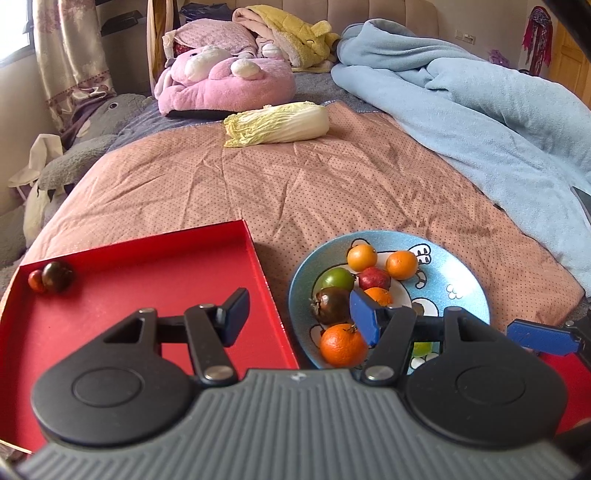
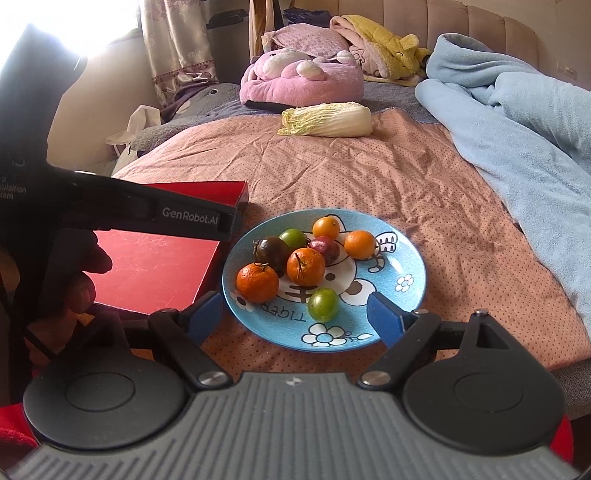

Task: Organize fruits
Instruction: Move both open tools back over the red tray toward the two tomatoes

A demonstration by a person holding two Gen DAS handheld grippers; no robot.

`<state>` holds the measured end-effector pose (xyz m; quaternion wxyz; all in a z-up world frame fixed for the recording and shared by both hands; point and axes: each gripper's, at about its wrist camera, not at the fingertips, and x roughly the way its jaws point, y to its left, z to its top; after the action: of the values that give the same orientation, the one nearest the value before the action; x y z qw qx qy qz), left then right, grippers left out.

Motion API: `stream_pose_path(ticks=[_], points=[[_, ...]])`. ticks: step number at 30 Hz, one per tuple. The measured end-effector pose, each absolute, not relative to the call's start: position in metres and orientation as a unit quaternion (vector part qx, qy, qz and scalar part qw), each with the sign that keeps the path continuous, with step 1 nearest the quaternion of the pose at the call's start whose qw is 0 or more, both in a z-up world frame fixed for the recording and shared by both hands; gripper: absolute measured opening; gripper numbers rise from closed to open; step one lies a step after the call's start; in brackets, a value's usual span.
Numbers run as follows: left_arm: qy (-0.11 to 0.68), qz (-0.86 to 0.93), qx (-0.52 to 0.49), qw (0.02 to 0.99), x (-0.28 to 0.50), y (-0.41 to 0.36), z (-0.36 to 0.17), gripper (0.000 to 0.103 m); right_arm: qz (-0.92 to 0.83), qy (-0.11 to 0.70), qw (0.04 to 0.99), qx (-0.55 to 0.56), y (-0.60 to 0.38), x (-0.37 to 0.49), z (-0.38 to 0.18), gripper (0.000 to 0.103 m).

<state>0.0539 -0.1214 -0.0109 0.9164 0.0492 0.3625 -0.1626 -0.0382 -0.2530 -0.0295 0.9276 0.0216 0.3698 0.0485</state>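
Both tongs agape — left tongs (image 1: 299, 314), right tongs (image 2: 295, 317)

left gripper (image 1: 299, 321) | black linkages, blue pads, silver screws, ribbed grey housing | white "GenRobot.AI" marking

A bed (image 1: 295, 177) fills the room, covered by a pinkish dotted sheet (image 2: 369, 173). At its far end stands a padded beige headboard (image 2: 480, 29). In front of the headboard lie a pink plush pillow (image 1: 225, 85) and a yellow plush blanket (image 1: 291, 33). A rumpled light blue blanket (image 1: 480, 110) spreads along the bed's right side. A head of cabbage (image 1: 277, 123) lies on the sheet, near the pink pillow. Left of the bed hangs a floral curtain (image 1: 70, 55) beside a bright window (image 1: 14, 33), with daylight coming in. A grey plush toy (image 1: 92, 147) slumps along the bed's left edge. A wooden door (image 1: 569, 55) stands right of the headboard.
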Motion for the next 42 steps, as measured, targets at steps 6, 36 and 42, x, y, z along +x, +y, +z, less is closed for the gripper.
stream_pose_path(ticks=[6,36,42], points=[[0.362,-0.152,0.044,0.919,0.056,-0.109,-0.01,0.063,0.059,0.37,0.927,0.015,-0.243,-0.033,-0.029,0.088],[0.361,-0.077,-0.001,0.93,0.067,-0.025,-0.01,0.063,0.121,0.368,0.921,-0.031,-0.178,-0.002,-0.018,0.088],[0.361,-0.064,-0.011,0.93,0.068,-0.009,-0.011,0.063,0.13,0.37,0.919,-0.037,-0.167,0.002,-0.018,0.088]])
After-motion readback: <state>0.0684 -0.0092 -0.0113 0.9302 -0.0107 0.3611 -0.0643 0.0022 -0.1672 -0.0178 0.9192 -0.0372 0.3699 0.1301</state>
